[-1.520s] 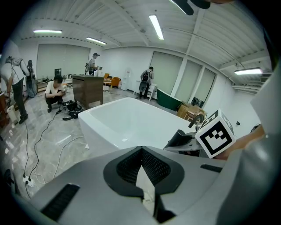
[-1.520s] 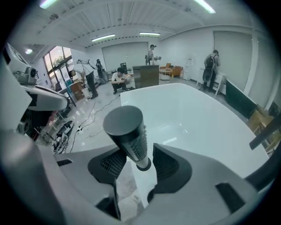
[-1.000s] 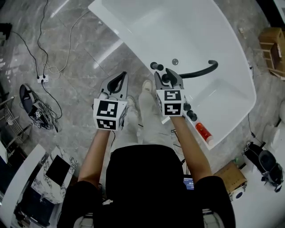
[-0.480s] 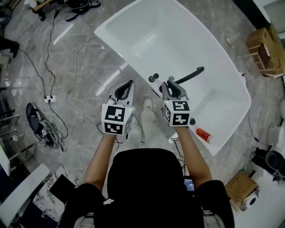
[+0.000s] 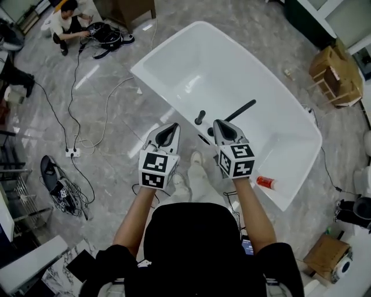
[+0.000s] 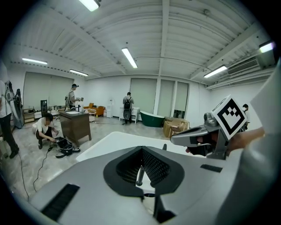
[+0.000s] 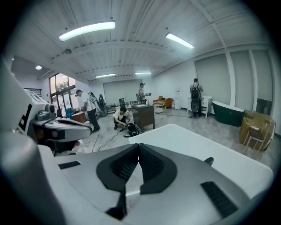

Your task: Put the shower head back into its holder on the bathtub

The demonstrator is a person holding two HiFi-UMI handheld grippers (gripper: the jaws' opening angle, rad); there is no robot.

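The black shower head [image 5: 239,110] lies slanted over the near rim of the white bathtub [image 5: 220,69], beside a dark knob [image 5: 200,116]; its near end is hidden behind my right gripper. My right gripper [image 5: 218,122] hovers above that rim. Its jaws have just been closing and now meet with nothing between them [image 7: 139,144]. My left gripper [image 5: 173,125] is held level with it to the left, over the floor, its tips together and empty [image 6: 141,148]. Neither gripper touches the shower head.
A red bottle [image 5: 266,182] lies on the tub's near right rim. Cardboard and wooden crates [image 5: 333,69] stand to the right. Cables and a power strip [image 5: 72,152] trail over the marble floor at left, near a dark bag [image 5: 58,185]. A person [image 5: 66,17] crouches at the far left.
Both grippers have risen away from the tub rim and now look smaller against it. The right jaws, open by the shower head's end a second ago, have shut empty.
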